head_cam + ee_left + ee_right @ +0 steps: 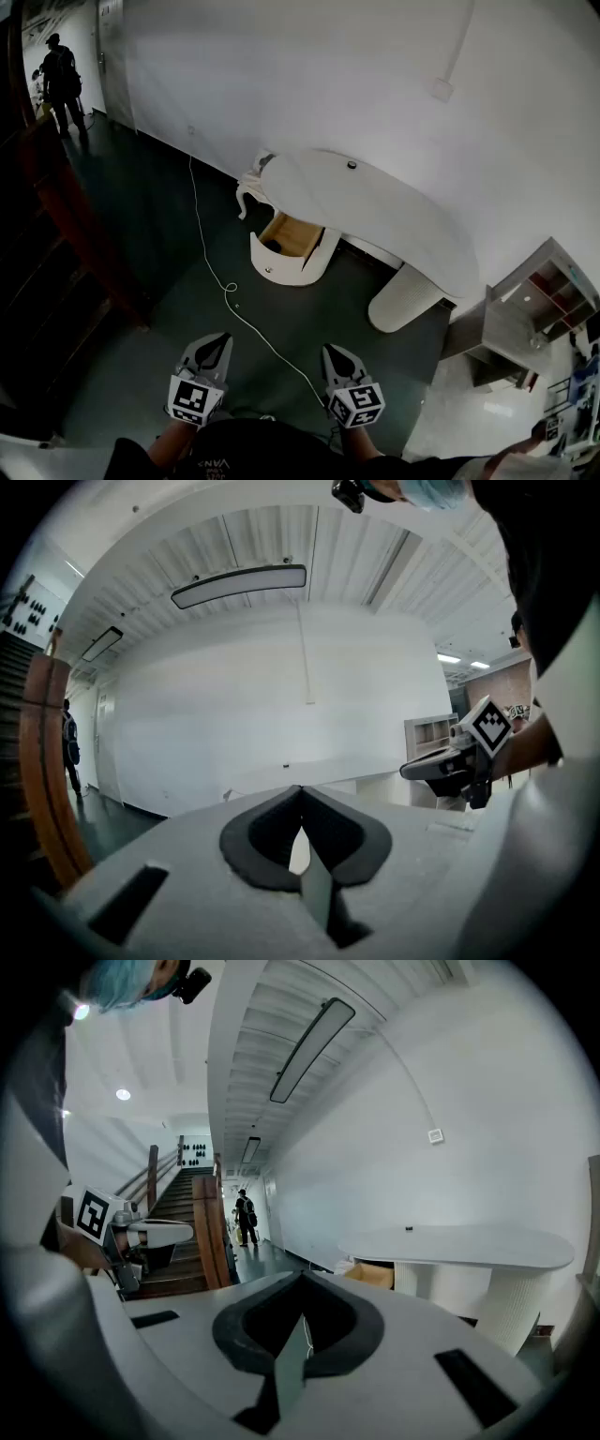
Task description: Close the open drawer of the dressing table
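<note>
The room has a dark floor [141,216] and a plain white wall [328,75] that fills the top of the head view. The dressing table [384,216], white with a long rounded top, stands against that wall near the centre of the frame. Its drawer [286,251] is open at the table's left end, pulled out toward me, with a curved white front and a wooden inside. A small dark object [352,165] sits on the tabletop. A thin white cable [208,253] runs across the floor from the wall, passes left of the drawer and comes toward me.

My left gripper [222,339] and my right gripper [332,352] are at the bottom of the frame, side by side, both pointing toward the table and well apart from it. My jaws on each side are closed, tips together, with nothing between them.

In the upper left corner a person [61,80] stands far off beside a wooden stair rail [66,216]. A shelf unit [548,295] stands at the lower right edge.
</note>
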Action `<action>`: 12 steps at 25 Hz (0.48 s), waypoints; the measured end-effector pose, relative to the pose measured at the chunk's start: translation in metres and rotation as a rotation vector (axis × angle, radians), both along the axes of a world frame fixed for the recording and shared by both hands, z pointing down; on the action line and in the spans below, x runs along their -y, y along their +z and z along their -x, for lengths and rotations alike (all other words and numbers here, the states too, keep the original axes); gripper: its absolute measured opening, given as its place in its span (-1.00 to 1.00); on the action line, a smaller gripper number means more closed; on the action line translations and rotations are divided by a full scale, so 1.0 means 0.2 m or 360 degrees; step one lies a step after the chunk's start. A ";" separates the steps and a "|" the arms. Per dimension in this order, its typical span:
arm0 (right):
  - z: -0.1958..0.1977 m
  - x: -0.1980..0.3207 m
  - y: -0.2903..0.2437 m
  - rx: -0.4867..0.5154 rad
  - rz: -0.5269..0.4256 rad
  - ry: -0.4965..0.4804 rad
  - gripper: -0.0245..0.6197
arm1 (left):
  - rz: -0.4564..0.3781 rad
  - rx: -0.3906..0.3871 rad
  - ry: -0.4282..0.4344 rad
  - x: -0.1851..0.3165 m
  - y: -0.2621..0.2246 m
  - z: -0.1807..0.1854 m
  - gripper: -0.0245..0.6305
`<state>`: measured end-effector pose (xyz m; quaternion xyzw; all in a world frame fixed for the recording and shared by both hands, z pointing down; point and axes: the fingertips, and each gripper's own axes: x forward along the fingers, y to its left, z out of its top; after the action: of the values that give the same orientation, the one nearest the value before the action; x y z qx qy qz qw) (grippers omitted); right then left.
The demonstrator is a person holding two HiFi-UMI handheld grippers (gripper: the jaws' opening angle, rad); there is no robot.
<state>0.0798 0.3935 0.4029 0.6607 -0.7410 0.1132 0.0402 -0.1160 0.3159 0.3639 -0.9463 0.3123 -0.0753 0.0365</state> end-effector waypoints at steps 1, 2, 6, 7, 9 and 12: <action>0.00 -0.01 0.00 -0.0001 0.0000 -0.0002 -0.92 | -0.0001 0.0002 -0.0003 -0.01 0.00 -0.01 -0.87; -0.01 -0.02 0.00 -0.0002 0.0000 -0.0004 -0.92 | -0.0002 0.0005 -0.0005 -0.02 0.01 -0.01 -0.87; -0.02 -0.05 -0.01 0.0002 -0.0010 -0.0004 -0.92 | -0.0004 0.0012 -0.0007 -0.05 0.01 -0.02 -0.87; -0.02 -0.05 -0.01 0.0004 -0.0018 -0.0007 -0.92 | -0.0005 0.0010 -0.0011 -0.06 0.01 -0.02 -0.87; -0.01 -0.06 -0.02 0.0030 -0.0050 -0.0027 -0.91 | -0.0005 -0.0014 -0.0026 -0.06 0.01 -0.02 -0.87; 0.00 -0.06 -0.02 0.0072 -0.0092 -0.0046 -0.91 | 0.0033 -0.0055 -0.0051 -0.06 0.04 -0.02 -0.86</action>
<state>0.0808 0.4064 0.3985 0.6481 -0.7541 0.1061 0.0058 -0.1115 0.3280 0.3709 -0.9426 0.3272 -0.0627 0.0202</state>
